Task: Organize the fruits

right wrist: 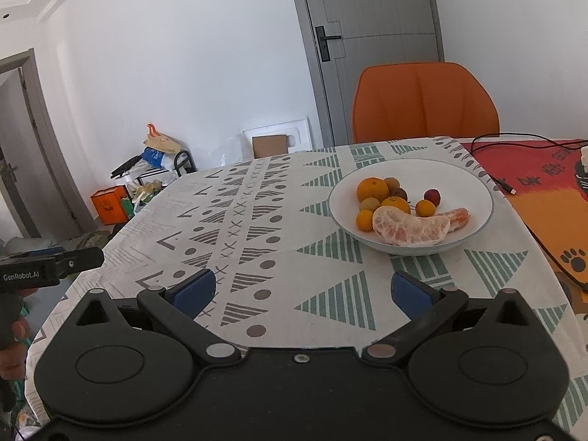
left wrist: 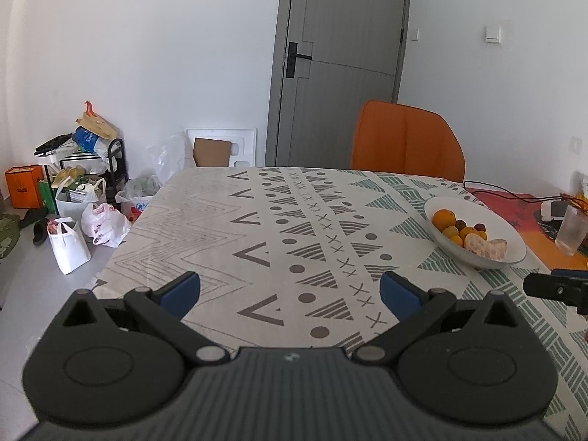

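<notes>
A white bowl [right wrist: 474,191] stands on the patterned tablecloth and holds several small oranges [right wrist: 372,189], a peeled pomelo wedge [right wrist: 409,228], a peeled orange segment [right wrist: 457,217], a dark red plum [right wrist: 431,196] and small brownish fruits. The bowl also shows at the right in the left wrist view [left wrist: 459,204]. My right gripper [right wrist: 303,290] is open and empty, a short way in front of the bowl. My left gripper [left wrist: 290,290] is open and empty over bare cloth, left of the bowl. Each gripper shows at the edge of the other's view.
An orange chair [right wrist: 424,101] stands at the table's far side. A red and orange mat [right wrist: 544,180] with a black cable [right wrist: 496,180] lies right of the bowl. A clear glass [left wrist: 571,229] stands at the right edge. Bags and boxes [left wrist: 73,198] clutter the floor at left.
</notes>
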The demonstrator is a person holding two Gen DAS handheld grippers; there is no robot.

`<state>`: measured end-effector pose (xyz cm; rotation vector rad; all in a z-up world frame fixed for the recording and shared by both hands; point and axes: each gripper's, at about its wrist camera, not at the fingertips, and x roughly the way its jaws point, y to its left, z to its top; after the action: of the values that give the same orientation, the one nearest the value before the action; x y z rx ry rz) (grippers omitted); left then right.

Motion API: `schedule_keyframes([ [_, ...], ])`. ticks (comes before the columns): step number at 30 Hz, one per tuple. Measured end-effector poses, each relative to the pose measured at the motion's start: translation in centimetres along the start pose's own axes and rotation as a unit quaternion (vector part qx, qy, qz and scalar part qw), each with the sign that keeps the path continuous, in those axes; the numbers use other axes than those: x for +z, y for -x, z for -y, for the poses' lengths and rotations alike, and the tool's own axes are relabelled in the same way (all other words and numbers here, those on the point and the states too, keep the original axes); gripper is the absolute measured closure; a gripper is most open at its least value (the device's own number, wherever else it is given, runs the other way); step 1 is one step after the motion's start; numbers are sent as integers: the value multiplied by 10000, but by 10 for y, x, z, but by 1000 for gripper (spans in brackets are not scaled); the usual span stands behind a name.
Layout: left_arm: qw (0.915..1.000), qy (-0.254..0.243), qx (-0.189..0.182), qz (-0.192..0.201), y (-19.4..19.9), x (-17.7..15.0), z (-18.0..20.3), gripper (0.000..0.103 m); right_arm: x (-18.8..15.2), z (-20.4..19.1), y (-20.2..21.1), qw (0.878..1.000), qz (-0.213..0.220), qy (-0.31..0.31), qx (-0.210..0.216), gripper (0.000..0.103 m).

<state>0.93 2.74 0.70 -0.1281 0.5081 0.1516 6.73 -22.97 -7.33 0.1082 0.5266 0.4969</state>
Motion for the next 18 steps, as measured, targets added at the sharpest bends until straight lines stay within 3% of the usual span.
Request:
schedule_keyframes([
  [18, 9999, 52, -6, -90, -4, -1, -1, 0, -3, -1, -4, 10000, -62, -30, 44, 0],
])
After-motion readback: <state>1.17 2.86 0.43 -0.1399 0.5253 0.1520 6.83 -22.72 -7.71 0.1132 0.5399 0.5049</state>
